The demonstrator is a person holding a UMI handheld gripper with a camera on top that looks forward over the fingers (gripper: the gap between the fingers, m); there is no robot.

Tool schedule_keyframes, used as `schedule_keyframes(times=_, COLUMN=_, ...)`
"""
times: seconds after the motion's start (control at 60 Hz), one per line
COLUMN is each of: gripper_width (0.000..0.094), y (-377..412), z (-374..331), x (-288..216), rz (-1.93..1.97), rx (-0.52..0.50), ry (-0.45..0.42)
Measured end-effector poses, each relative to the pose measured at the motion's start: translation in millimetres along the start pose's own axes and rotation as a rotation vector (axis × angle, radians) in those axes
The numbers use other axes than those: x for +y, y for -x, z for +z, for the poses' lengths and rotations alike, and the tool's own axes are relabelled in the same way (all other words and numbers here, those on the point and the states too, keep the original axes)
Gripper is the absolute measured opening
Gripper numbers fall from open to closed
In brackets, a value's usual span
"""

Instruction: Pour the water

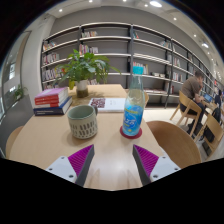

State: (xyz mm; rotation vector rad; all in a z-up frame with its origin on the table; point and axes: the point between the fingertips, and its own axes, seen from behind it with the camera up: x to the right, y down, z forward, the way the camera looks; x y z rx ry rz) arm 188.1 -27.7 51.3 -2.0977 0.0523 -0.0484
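Fingers [82, 160] of your gripper [113, 163] are standing apart, holding nothing. Beyond them, the bottle [133, 105] is standing upright right of the mug [82, 121].

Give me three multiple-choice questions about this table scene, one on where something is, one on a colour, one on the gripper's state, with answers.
1. Where does the bottle stand?
A. right of the mug
B. on the books
C. between the fingers

2. What colour is the bottle's cap?
A. red
B. blue
C. yellow

3. How is the gripper?
A. shut on the bottle
B. shut on the mug
C. open, holding nothing

Answers:
1. A: the bottle stands on a red coaster, beyond the fingers, with the mug to its left.
2. B: the cap on top shows blue.
3. C: the pink pads stand apart with bare table between them.
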Motion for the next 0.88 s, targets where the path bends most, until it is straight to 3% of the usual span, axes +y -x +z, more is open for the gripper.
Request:
schedule_keyframes(times=0.1, gripper_width=0.0785, y=39, z=-44, x=-3, rz=0.006, rx=-0.026, ry=0.005)
schedule_keyframes(times=0.5, gripper_width=0.0792, y=152, z=-181, x=-93, rz=-0.003, rx=-0.127, ry=-0.140)
schedule_keyframes(times=0.883, gripper_width=0.0789, y=176, z=-231, x=-103, rz=-0.037, rx=-0.118, ry=-0.156)
